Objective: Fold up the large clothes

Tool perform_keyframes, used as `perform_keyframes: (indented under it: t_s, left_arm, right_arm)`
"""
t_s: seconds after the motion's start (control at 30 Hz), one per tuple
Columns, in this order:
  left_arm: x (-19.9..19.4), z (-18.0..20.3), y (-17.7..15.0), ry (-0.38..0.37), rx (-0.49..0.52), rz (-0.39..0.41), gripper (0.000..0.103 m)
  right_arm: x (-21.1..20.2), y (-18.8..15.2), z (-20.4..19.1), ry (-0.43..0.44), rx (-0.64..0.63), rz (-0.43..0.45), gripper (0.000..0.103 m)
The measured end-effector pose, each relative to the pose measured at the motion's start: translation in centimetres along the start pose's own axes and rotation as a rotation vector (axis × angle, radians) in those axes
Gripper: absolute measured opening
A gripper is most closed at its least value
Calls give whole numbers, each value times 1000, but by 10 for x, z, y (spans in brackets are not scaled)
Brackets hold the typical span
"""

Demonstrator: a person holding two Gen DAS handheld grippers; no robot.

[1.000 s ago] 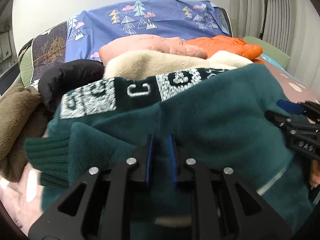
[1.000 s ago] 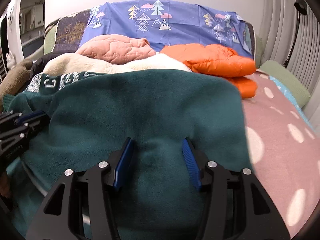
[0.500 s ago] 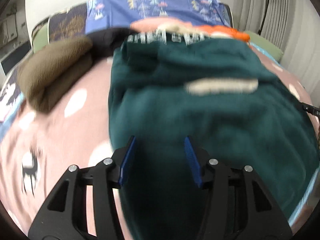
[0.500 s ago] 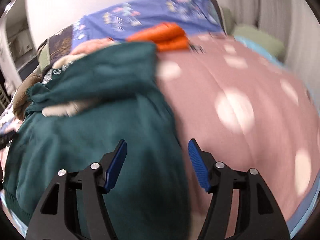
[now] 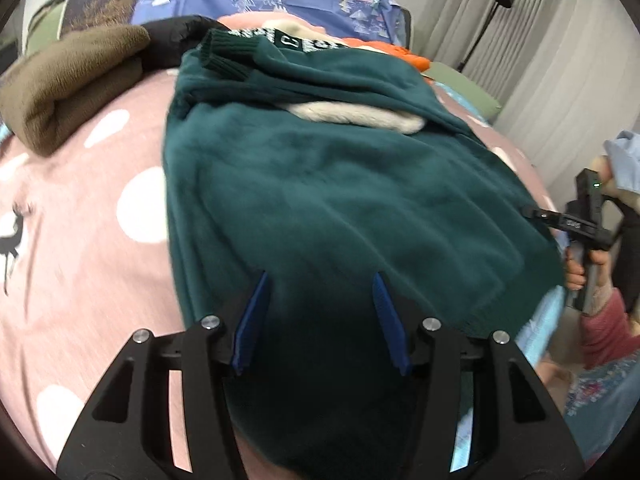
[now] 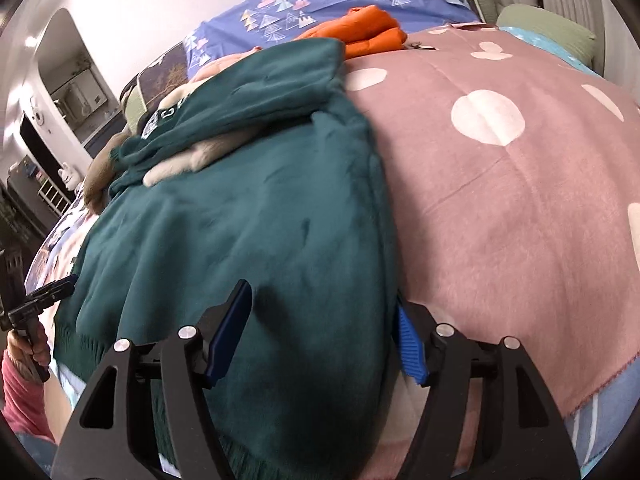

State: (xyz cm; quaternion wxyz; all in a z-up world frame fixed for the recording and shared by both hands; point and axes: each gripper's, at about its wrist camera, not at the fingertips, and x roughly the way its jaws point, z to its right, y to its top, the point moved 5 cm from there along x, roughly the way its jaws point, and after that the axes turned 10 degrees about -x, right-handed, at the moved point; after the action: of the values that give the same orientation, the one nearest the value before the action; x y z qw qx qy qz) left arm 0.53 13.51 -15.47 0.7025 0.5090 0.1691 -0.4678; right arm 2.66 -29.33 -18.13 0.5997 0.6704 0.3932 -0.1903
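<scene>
Only the left wrist view shows the folded brown fleece [image 5: 68, 80] at far left; the dark green fleece sweater [image 5: 340, 200] lies spread on the pink dotted bedspread [image 5: 80, 240], under the left claw [image 5: 320, 300], jaws opening, gripping nothing. Only the right wrist view shows the right claw [image 6: 320, 320] opening astride the sweater's edge, pads clear
</scene>
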Motion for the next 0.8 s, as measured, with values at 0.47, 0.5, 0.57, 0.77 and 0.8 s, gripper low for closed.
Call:
perform_keyframes:
  t_s: [0.47,0.5,0.57,0.77,0.8]
  left_arm:
    - [29,17,17,-80,60,-22,54]
    - [25,17,10,-72,94,-19,54]
    - [17,15,1,-69,132,-13,54]
    - [13,18,14,-123,66,39,0]
    - [7,25,17,-128,87,72,0]
  right_arm:
    - [11,12,-22,227,-45,-12,68]
    - [9,7,-22,228,-57,-22,68]
    - [5,0,-20,245,-51,-14,65]
    - [-7,22,-19,283,77,75,20]
    - [-14,26,-18,293,85,100,19]
